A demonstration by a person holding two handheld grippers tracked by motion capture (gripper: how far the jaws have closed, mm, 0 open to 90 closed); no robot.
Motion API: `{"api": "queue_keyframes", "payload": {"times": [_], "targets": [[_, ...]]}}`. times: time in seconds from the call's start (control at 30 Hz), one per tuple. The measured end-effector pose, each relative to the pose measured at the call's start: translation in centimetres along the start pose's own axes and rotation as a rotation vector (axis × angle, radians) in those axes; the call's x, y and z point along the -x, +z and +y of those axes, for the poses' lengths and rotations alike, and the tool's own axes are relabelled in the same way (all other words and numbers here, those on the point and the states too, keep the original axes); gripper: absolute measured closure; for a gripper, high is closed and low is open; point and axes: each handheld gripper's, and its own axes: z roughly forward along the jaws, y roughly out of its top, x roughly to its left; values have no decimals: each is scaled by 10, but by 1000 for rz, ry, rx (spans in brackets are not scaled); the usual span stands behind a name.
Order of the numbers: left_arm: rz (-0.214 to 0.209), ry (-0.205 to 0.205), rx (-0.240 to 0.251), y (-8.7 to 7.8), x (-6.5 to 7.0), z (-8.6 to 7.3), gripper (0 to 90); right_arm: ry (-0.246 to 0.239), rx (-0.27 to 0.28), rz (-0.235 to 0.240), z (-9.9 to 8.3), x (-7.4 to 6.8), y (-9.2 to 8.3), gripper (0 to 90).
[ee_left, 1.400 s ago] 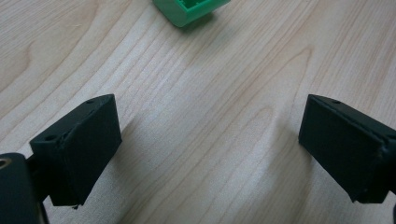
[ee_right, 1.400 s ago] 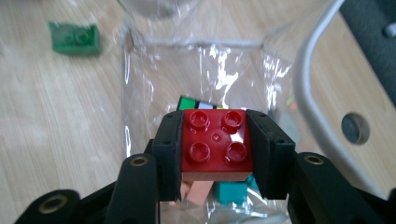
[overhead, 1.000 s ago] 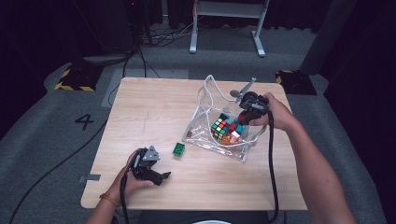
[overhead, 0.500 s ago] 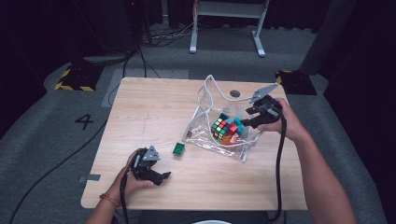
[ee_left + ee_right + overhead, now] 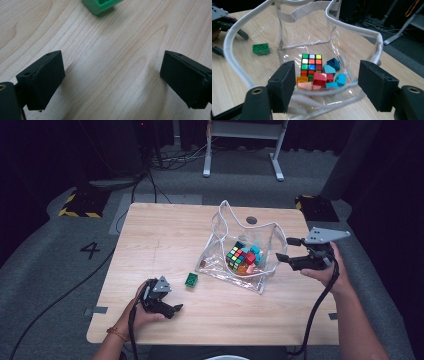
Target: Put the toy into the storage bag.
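A clear plastic bag with a white rim stands open at the table's middle right. Inside lie a colour cube, a red brick and several other small bricks. My right gripper hovers just right of the bag and points at it. Its jaws have just been opening and nothing is gripped between them. A green brick lies on the wood left of the bag. My left gripper rests low near the front edge, open and empty, a short way from that brick.
The wooden table has bare room across its left and far parts. A round hole sits behind the bag. Cables and a metal stand are on the grey floor beyond.
My right gripper has drawn back to the right, from over the bag's right side to outside its rim, and its jaws have spread. The left gripper has stayed still.
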Motion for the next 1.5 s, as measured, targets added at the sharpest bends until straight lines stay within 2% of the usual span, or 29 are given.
{"api": "queue_keyframes", "payload": {"times": [0.17,0.27,0.37,0.43,0.53,0.63,0.7,0.93,1.07,1.1,1.2,1.23,1.3,1.43,1.5], "targets": [[0,0,0,0,0,0,58,-4,31,-22,-24,-11,-16,301],[1,0,0,0,0,0,58,3,36,-2,-43,-18,-17,300],[0,0,0,0,0,0,58,25,28,19,-63,-26,-12,314],[0,0,0,0,0,0,58,37,41,56,-76,-33,-6,322],[0,1,0,0,0,0,58,15,19,71,-85,-43,2,325],[1,1,0,0,0,0,58,4,10,107,-90,-55,12,333],[0,0,0,0,0,0,58,0,8,148,-93,-63,21,335],[1,1,0,0,0,0,58,-38,-18,238,-91,-93,57,335],[5,6,1,0,0,0,58,-72,-52,308,-81,-115,91,333],[5,7,1,0,0,0,59,-95,-72,320,-77,-122,103,329],[6,7,1,0,0,0,59,-122,-107,353,-68,-141,128,323],[7,9,2,0,-1,0,59,-159,-108,356,-65,-146,137,323],[2,8,1,0,-1,0,59,-196,-108,364,-57,-157,153,321],[1,7,2,0,0,0,59,-177,-70,367,-39,-166,181,314],[7,6,3,-1,0,0,59,-189,-60,339,-33,-168,192,311]]}}
